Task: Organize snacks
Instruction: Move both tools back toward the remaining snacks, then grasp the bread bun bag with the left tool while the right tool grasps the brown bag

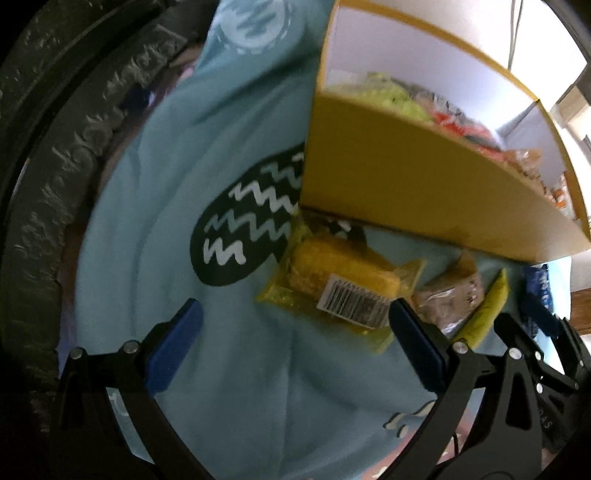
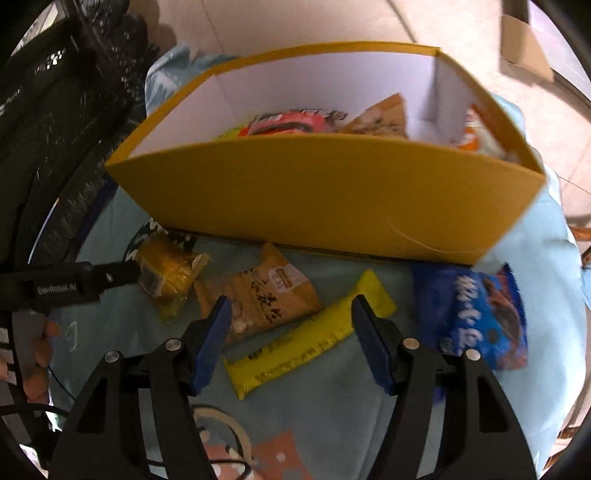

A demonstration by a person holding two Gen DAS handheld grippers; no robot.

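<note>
A yellow cardboard box point(image 2: 325, 199) with white inside walls holds several snack packs; it also shows in the left wrist view point(image 1: 424, 192). In front of it on the light blue cloth lie a clear pack with a yellow cake point(image 1: 343, 277) point(image 2: 170, 273), a tan peanut bag point(image 2: 258, 299) point(image 1: 450, 295), a long yellow bar point(image 2: 310, 332) point(image 1: 487, 314) and a blue cookie pack point(image 2: 476, 314). My left gripper point(image 1: 295, 343) is open and empty, just short of the cake pack. My right gripper point(image 2: 288, 332) is open above the yellow bar and the peanut bag.
The light blue cloth point(image 1: 229, 369) has a dark patch with white zigzags point(image 1: 247, 225). A dark textured object point(image 1: 44, 177) lies along the left side. The left gripper's arm point(image 2: 70, 284) reaches in from the left in the right wrist view. Pale floor point(image 2: 295, 22) lies beyond the box.
</note>
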